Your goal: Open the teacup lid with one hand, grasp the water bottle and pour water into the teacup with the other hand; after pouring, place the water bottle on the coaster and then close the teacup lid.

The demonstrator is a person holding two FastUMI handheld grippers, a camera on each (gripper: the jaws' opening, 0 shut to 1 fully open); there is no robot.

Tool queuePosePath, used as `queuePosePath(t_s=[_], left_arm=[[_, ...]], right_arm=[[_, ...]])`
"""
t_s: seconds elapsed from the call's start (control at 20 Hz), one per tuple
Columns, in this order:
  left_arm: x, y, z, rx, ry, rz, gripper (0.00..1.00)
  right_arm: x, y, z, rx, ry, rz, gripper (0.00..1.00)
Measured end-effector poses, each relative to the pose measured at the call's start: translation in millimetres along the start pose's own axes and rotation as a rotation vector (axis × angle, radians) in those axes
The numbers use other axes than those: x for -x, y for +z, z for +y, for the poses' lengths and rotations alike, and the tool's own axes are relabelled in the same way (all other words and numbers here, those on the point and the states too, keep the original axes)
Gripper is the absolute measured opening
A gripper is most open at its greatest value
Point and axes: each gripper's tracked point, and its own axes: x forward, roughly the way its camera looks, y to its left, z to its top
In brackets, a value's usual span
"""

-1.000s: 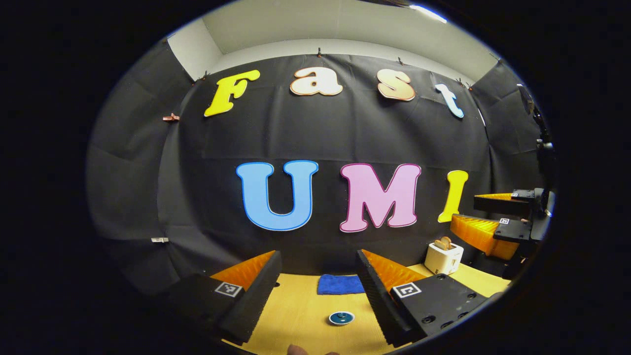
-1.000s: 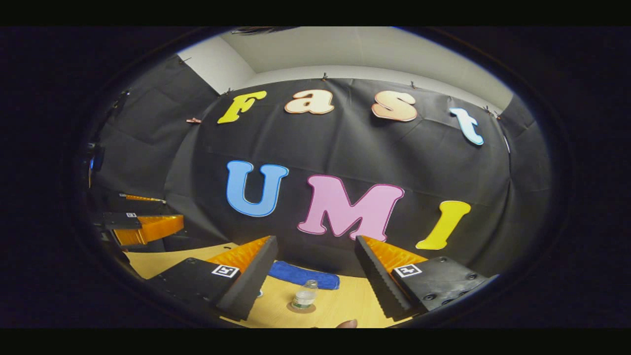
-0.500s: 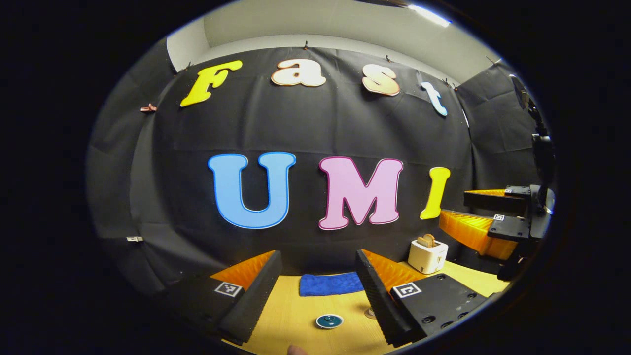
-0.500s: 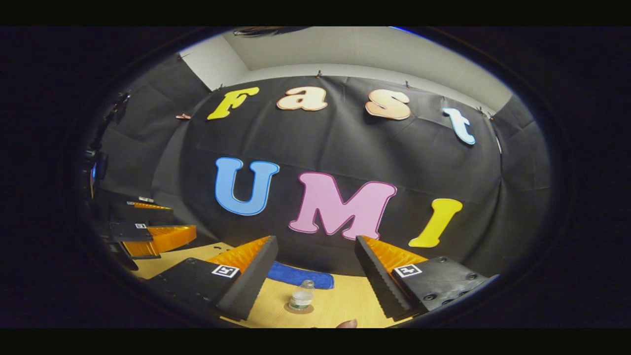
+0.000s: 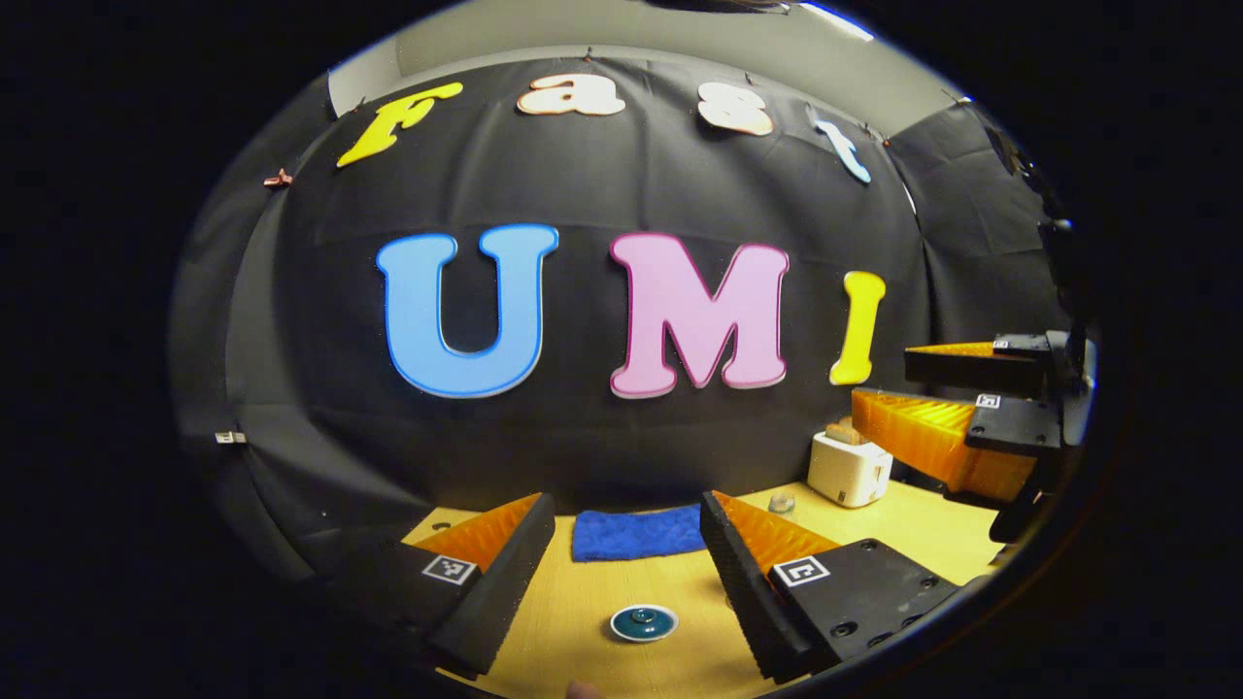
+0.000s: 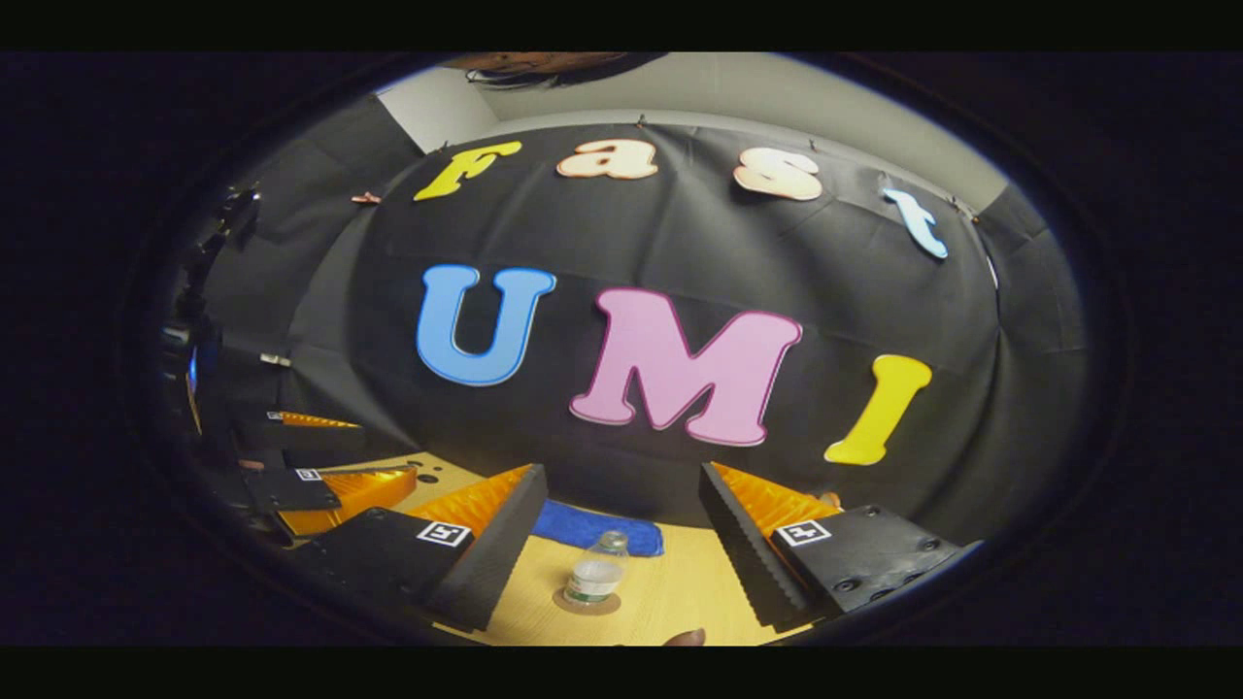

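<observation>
The teacup lid point(image 5: 643, 621), a round glossy teal disc with a small knob, sits on the pale wooden table point(image 5: 602, 592) at 6 o'clock in the left gripper view, between the spread fingers of the left gripper point(image 5: 626, 563), which is released and holds nothing. A fuzzy blue cloth point(image 5: 636, 532) lies beyond it, and a boxy white toaster point(image 5: 849, 469) stands at 4 o'clock. In the right gripper view, the clear plastic water bottle point(image 6: 593, 573) stands upright on a flat round coaster point(image 6: 587, 604) at 6 o'clock, between the parted, empty fingers of the right gripper point(image 6: 621, 553).
</observation>
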Motion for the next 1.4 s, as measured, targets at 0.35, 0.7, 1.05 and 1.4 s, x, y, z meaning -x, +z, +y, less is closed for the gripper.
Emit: queuePosePath(t_s=[0.35, 0.7, 1.05, 1.4], left_arm=[[-46.7, -134.1, -16.2, 0.027, -0.012, 0.102, 0.93], [-82.1, -193.2, -14.5, 0.1, -0.005, 0.16, 0.76], [-97.0, -213.8, -16.7, 0.083, -0.029, 0.212, 0.58], [-98.3, -216.9, -20.5, 0.029, -0.014, 0.222, 0.34]], right_arm=[[-20.8, -87.9, -3.5, -0.028, -0.046, 0.048, 0.98], [-22.7, -118.3, -4.7, 0.001, -0.068, 0.053, 0.98], [-22.7, -130.1, -6.8, -0.007, -0.078, 0.073, 0.98], [-30.9, -149.9, -1.2, -0.028, -0.06, 0.101, 0.98]])
